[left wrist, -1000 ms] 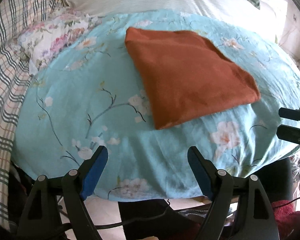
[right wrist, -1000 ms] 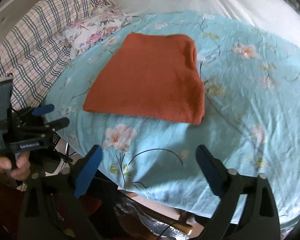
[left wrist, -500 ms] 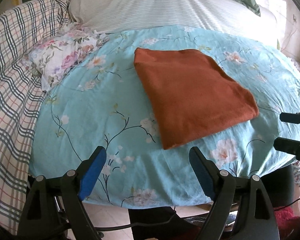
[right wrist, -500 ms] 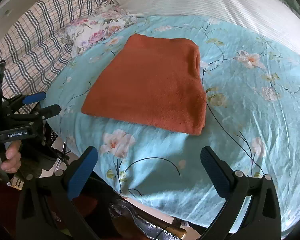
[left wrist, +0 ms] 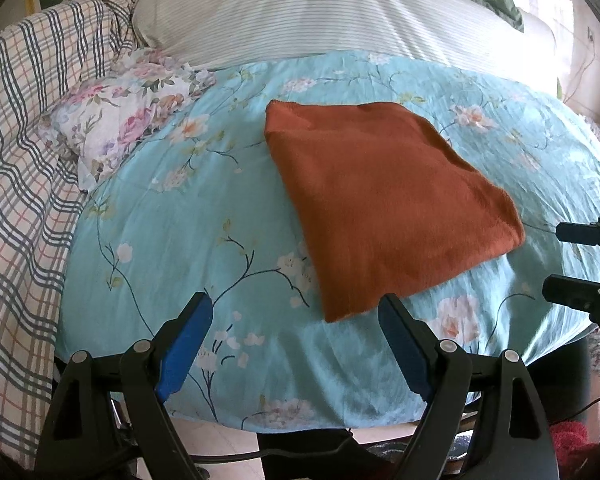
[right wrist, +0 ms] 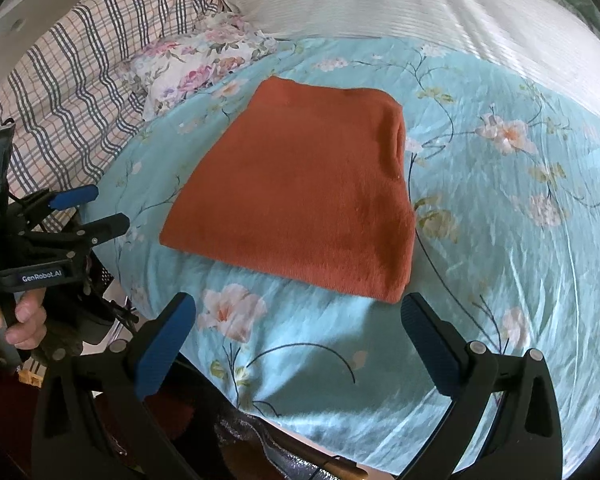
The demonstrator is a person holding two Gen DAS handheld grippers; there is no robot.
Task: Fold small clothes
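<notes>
A rust-orange garment (left wrist: pixel 384 196) lies folded into a flat rectangle on the turquoise floral cloth (left wrist: pixel 188 232); it also shows in the right wrist view (right wrist: pixel 304 196). My left gripper (left wrist: pixel 296 320) is open and empty, held above the cloth's near edge, just short of the garment's near corner. My right gripper (right wrist: pixel 300 320) is open and empty, held above the near edge in front of the garment. Each gripper shows in the other's view, the right one (left wrist: pixel 576 260) at the right edge, the left one (right wrist: pixel 88 212) at the left.
A pink floral fabric piece (left wrist: pixel 128 120) lies at the far left of the cloth. A plaid blanket (left wrist: pixel 16 184) is on the left and a striped white cover (left wrist: pixel 300 12) lies behind. The cloth's near edge drops to the floor (left wrist: pixel 236 440).
Both grippers have pulled back and risen from the garment, so it sits farther off and more of the bed shows. The garment has not moved. Both stay open.
</notes>
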